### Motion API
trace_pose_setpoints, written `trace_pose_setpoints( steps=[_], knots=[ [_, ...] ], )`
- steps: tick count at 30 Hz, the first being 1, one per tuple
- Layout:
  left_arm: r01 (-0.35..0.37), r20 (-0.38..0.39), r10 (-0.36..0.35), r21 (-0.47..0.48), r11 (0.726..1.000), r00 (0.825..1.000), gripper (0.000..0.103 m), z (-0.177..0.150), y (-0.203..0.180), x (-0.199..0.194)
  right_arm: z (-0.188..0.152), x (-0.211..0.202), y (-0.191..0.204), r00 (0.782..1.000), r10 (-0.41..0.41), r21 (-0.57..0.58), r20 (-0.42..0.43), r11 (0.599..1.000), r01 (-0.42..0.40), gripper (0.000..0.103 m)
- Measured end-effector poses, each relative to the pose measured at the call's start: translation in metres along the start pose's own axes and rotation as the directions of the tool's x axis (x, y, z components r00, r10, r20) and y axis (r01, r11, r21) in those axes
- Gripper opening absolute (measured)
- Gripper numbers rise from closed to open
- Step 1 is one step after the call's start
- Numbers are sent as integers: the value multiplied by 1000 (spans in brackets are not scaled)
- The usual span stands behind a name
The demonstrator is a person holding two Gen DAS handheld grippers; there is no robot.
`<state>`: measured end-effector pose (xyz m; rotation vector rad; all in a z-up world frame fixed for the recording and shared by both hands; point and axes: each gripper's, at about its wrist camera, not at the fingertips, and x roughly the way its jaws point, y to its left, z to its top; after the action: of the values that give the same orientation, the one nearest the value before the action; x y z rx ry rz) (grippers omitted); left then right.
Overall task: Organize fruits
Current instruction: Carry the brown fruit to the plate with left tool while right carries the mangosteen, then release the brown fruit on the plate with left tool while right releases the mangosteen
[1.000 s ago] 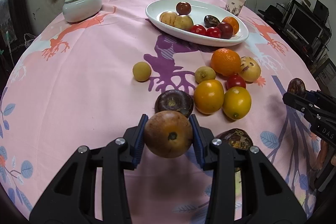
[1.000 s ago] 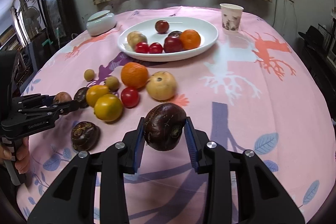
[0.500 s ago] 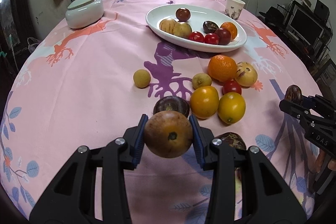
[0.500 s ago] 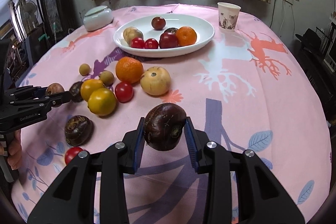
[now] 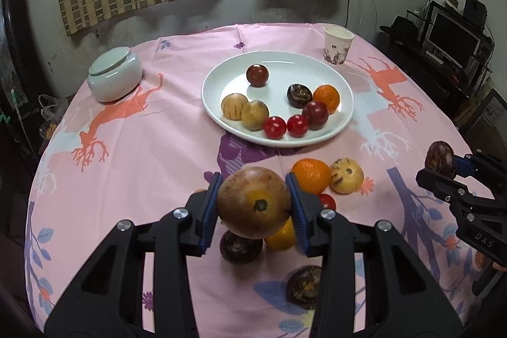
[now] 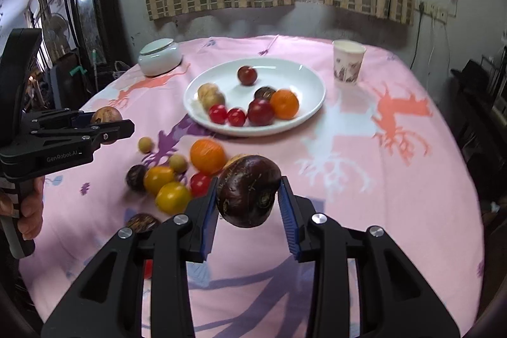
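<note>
Blue ribbed pads of the left gripper (image 5: 256, 208) pinch a round brown fruit (image 5: 255, 206) with a smooth, dull skin and a small dark stem scar, held above the loose fruit on the worktop (image 5: 152, 148); the right gripper (image 6: 248, 197) is likewise clamped on a dark purple fruit (image 6: 248, 190), glossy and slightly wrinkled; both sets of jaws stand only as wide as their fruit; a white oval plate (image 5: 221, 75) of smooth glazed ceramic carries 8 fruits on the pink printed cloth; a paper cup (image 5: 338, 45) stands beyond it.
</note>
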<state>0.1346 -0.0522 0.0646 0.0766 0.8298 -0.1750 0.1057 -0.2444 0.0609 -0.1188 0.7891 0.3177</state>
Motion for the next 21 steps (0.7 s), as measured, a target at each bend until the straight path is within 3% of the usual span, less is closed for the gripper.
trace_pose_setpoints(
  steps=[9, 19, 21],
  knots=[
    [5, -36, -7, -39, 999, 999, 41, 56, 3, 60, 59, 61, -12, 997, -74, -45, 10, 996, 74, 37],
    [-15, -65, 9, -84, 996, 998, 42, 85, 12, 115, 90, 126, -7, 995, -97, -61, 25, 993, 98, 37],
    [-26, -45, 22, -105, 994, 999, 60, 90, 14, 118, 96, 134, -7, 996, -80, -45, 25, 996, 81, 38]
  ],
)
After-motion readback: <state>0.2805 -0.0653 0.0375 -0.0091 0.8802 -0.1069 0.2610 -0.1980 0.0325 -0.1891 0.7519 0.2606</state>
